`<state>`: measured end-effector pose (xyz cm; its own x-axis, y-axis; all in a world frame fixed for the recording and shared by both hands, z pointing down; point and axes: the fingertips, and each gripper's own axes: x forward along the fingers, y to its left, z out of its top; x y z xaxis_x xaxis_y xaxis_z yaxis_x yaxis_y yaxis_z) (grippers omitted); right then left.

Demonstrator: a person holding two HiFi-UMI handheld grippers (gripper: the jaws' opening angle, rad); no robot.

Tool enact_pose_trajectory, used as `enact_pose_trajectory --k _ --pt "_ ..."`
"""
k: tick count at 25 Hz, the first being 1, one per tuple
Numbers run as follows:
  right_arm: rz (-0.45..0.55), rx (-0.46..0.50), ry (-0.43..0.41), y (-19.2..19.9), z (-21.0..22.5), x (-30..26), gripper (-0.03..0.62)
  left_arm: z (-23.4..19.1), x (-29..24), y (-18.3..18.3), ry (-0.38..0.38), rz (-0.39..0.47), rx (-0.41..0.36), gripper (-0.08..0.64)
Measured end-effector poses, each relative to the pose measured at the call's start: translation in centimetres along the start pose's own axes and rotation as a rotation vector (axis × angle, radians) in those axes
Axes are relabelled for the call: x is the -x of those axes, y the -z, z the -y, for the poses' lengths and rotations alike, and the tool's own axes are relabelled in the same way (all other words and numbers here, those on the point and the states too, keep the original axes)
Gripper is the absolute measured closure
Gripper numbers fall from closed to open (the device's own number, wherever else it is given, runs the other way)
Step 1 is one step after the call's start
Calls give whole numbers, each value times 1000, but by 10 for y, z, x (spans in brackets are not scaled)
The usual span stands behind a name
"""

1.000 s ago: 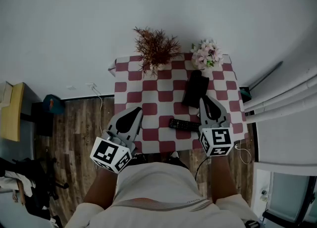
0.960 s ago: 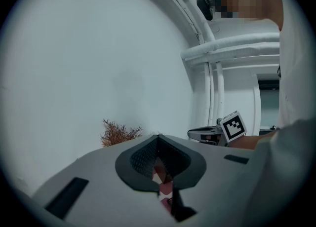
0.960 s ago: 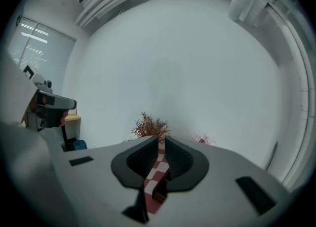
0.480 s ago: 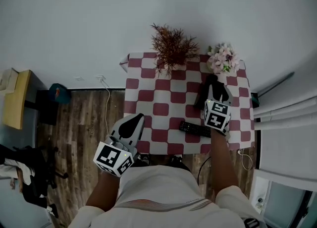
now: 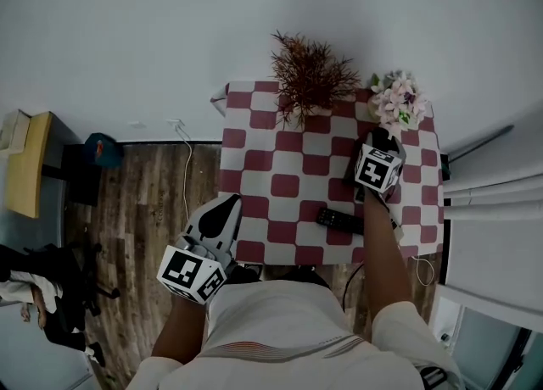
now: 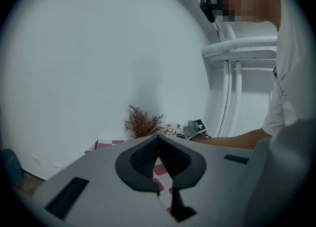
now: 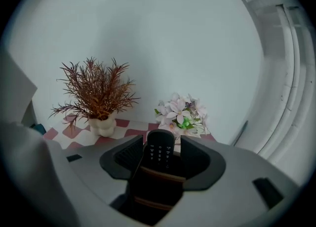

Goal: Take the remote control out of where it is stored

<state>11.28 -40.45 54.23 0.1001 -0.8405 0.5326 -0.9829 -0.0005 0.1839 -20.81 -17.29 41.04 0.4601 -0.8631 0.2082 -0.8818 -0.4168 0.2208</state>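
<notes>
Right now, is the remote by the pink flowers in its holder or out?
In: the remote shows only its keypad end above the dark holder.

A room in a home: a small table [image 5: 254, 168] covered in red-and-white checks stands against a white wall [image 5: 254, 7], a dried plant [image 5: 310, 81] and pink flowers [image 5: 397, 100] at its far edge, wood-plank floor [image 5: 144, 202] beside it.

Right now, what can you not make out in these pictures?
- Head view: the right gripper, its jaws just opening around the stored remote, covers most of the holder.
- Right gripper view: the remote's lower half is inside the holder.
- Head view: the forearm covers one end of the second remote; its buttons are too small.
</notes>
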Motion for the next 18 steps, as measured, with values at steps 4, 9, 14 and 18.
enact_pose_trajectory --k 4,9,14,18 --pt "-21 -21 11 2 -3 -10 370 -4 -4 -1 2 0 4 552" --pt "-24 -100 42 8 3 -15 374 -4 -7 -2 7 0 7 552" --pt "-8 -111 31 7 3 -15 391 0 -5 -2 6 4 8 552" --pt "72 -119 20 -9 10 1 392 3 -1 -4 3 12 5 552"
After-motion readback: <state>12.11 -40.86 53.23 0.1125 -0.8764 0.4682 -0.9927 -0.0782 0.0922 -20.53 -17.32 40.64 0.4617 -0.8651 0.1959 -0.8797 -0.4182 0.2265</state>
